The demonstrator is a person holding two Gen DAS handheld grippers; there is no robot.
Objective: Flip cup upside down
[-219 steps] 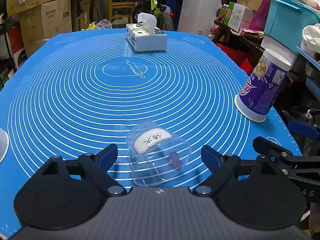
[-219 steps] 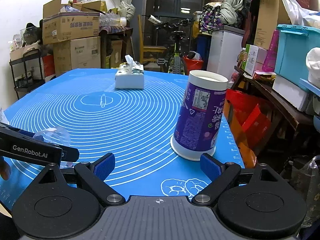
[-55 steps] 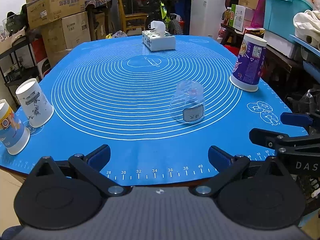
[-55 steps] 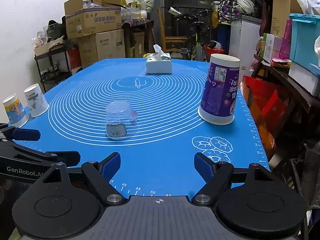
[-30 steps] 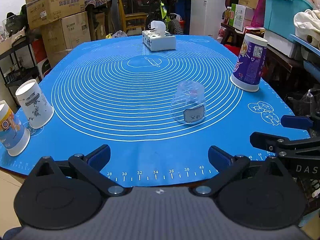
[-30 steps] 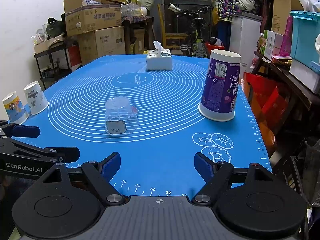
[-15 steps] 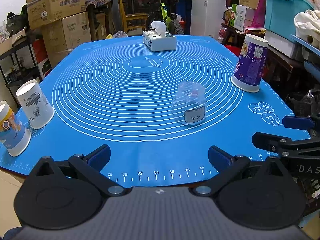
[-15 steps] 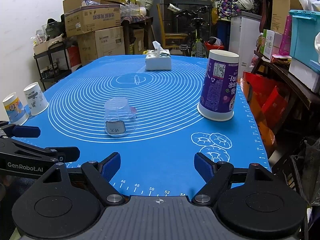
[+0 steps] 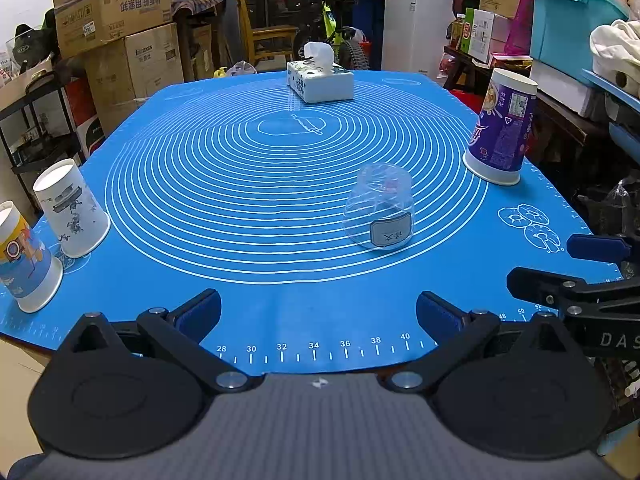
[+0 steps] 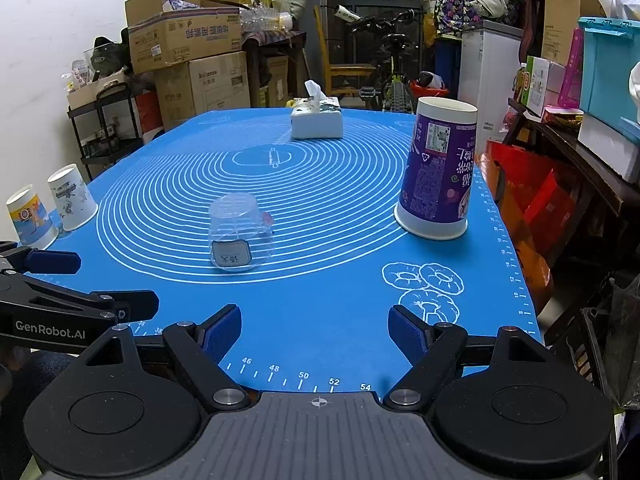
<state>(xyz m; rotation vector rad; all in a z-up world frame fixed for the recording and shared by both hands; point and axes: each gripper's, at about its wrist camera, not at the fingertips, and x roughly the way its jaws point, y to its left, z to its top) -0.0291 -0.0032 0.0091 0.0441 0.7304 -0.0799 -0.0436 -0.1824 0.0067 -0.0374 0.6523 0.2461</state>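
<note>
A clear plastic cup (image 9: 379,212) with a small label stands mouth down on the blue mat (image 9: 280,168), right of centre; it also shows in the right wrist view (image 10: 237,233). My left gripper (image 9: 319,312) is open and empty, held back over the mat's near edge. My right gripper (image 10: 315,330) is open and empty, also at the near edge, to the right of the cup. Each gripper shows at the side of the other's view.
A tall purple paper cup (image 9: 500,136) stands mouth down at the right edge. Two small paper cups (image 9: 72,210) stand mouth down at the left edge. A tissue box (image 9: 320,80) sits at the far end. Boxes, shelves and a bicycle surround the table.
Seven seconds ago the clear cup lay tilted between my left fingers; now it stands mouth down, released. Both grippers have pulled back to the near edge. Little movement in the last second.
</note>
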